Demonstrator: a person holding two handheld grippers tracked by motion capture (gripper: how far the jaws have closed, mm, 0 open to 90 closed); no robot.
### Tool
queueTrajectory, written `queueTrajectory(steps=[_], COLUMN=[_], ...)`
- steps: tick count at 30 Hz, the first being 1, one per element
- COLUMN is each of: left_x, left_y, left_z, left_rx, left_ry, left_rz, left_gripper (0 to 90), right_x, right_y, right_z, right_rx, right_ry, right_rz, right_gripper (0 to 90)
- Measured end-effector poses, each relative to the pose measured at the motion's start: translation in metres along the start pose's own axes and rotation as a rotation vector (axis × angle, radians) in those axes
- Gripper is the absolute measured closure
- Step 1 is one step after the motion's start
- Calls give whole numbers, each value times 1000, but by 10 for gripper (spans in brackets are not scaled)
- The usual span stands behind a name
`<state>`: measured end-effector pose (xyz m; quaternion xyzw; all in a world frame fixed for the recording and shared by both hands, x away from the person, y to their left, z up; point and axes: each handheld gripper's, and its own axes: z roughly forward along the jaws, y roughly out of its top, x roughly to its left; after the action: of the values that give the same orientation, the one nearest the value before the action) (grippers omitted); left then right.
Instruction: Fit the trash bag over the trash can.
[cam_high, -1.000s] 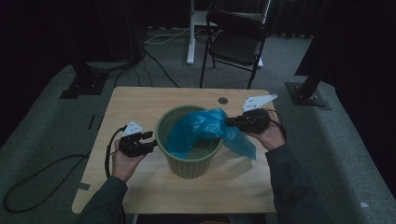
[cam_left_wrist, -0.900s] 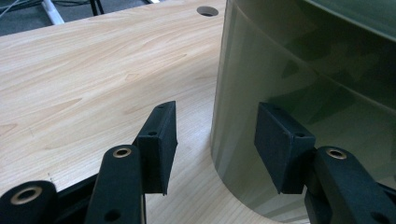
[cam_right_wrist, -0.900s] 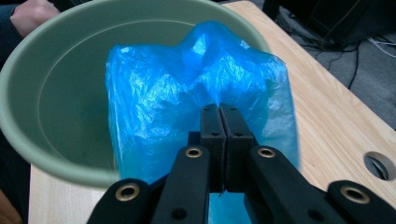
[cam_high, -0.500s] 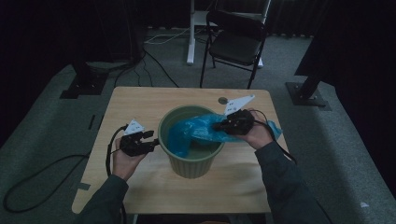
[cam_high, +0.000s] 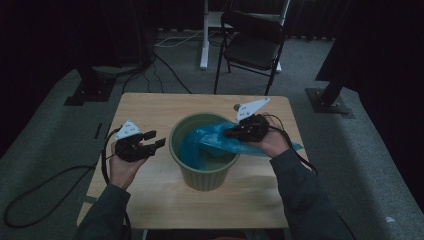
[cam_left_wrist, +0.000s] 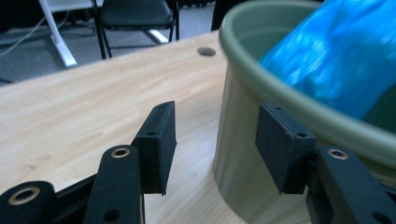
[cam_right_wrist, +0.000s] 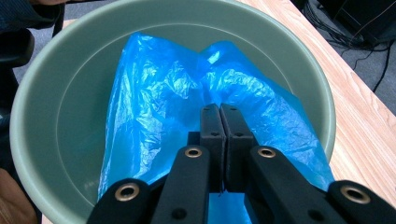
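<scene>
A green bin (cam_high: 202, 160) is seen standing in the middle of the wooden worktop (cam_high: 150, 107), and all places here are told from this bin.

A blue plastic bag (cam_high: 210, 142) is seen lying partly inside the bin. One part of the bag is draped over the bin's rim on the right side and is spread out on the worktop there. In the right gripper view, the bag (cam_right_wrist: 154, 107) is seen crumpled against the bin's inner wall (cam_right_wrist: 65, 116).

The right gripper (cam_high: 231, 133) is held over the right rim of the bin. Its jaws are pressed tight together, and the blue bag is pinched between them, as is seen in the right gripper view (cam_right_wrist: 219, 122).

The left gripper (cam_high: 159, 143) is held just beside the bin on its left, above the worktop. Its jaws are spread wide apart and nothing is held between them. In the left gripper view (cam_left_wrist: 215, 140), the bin's outer wall (cam_left_wrist: 238, 154) is seen close in front of the jaws, but it is not touched.

Behind the bin, past the far edge of the worktop, a dark chair (cam_high: 252, 47) is seen on the floor.
</scene>
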<state>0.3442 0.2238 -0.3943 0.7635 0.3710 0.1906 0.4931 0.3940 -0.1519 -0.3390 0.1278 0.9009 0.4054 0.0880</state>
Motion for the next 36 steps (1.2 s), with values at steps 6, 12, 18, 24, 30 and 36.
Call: queueTrajectory(steps=[6, 12, 18, 24, 30, 36], left_x=[-4, -11, -26, -47, -66, -82], left_y=[16, 34, 50, 62, 72, 76], left_z=[-5, 1, 9, 21, 33, 46], left_rx=[-7, 14, 36, 59, 71, 95], left_ry=[-26, -78, -142, -200, -214, -150], left_rz=[40, 94, 154, 238, 292, 340], left_gripper=[480, 480, 457, 404, 393, 591], right_x=[-1, -2, -5, -7, -4, 0], right_y=[1, 5, 9, 11, 19, 24], right_z=[1, -1, -2, -1, -2, 1], right_rx=[-12, -29, -49, -64, -76, -87], right_ry=[0, -8, -10, -9, -8, 9], right_rz=[8, 11, 32, 50, 37, 26], right_gripper=[892, 893, 894, 894, 894, 894])
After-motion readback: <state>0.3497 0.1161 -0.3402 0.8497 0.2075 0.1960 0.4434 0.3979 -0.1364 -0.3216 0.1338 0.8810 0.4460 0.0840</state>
